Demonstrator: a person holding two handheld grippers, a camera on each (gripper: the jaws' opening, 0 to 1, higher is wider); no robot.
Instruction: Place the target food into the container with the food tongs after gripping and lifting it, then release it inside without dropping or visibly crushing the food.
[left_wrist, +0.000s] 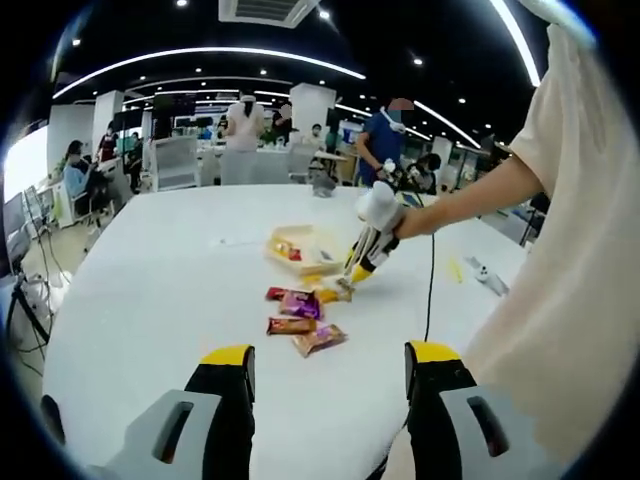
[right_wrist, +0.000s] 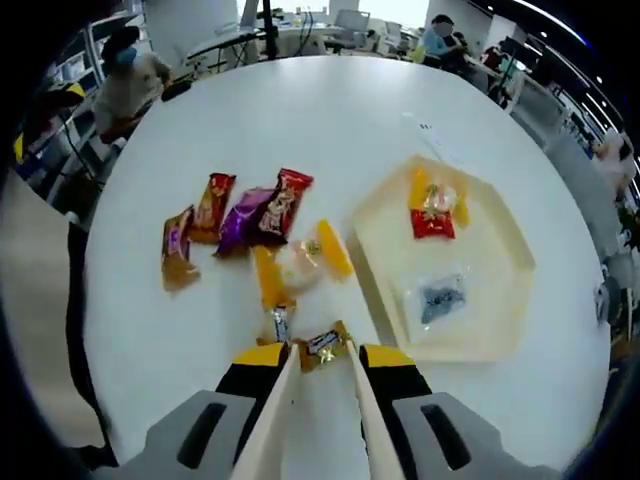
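Two pale tong arms (right_wrist: 318, 410) run forward between the right gripper's (right_wrist: 322, 352) jaws, which hold them at a narrow set; their tips sit around a small gold-wrapped candy (right_wrist: 323, 344) on the white table (right_wrist: 300, 120). Whether the tips already pinch it I cannot tell. Judging by this, the gripping step is in hand: next comes a gentle squeeze, a lift, and a carry to the pale yellow tray (right_wrist: 500, 300) just beside, which already holds a red-and-yellow packet (right_wrist: 435, 213) and a bluish one (right_wrist: 440, 298). More wrapped snacks (right_wrist: 250, 225) lie loose toward the table's middle.

Left gripper (left_wrist: 330, 370) hangs wide and empty above the near table edge. Its view adds the person's arm (left_wrist: 480, 195) reaching in, and other people (left_wrist: 385, 140) at desks beyond.
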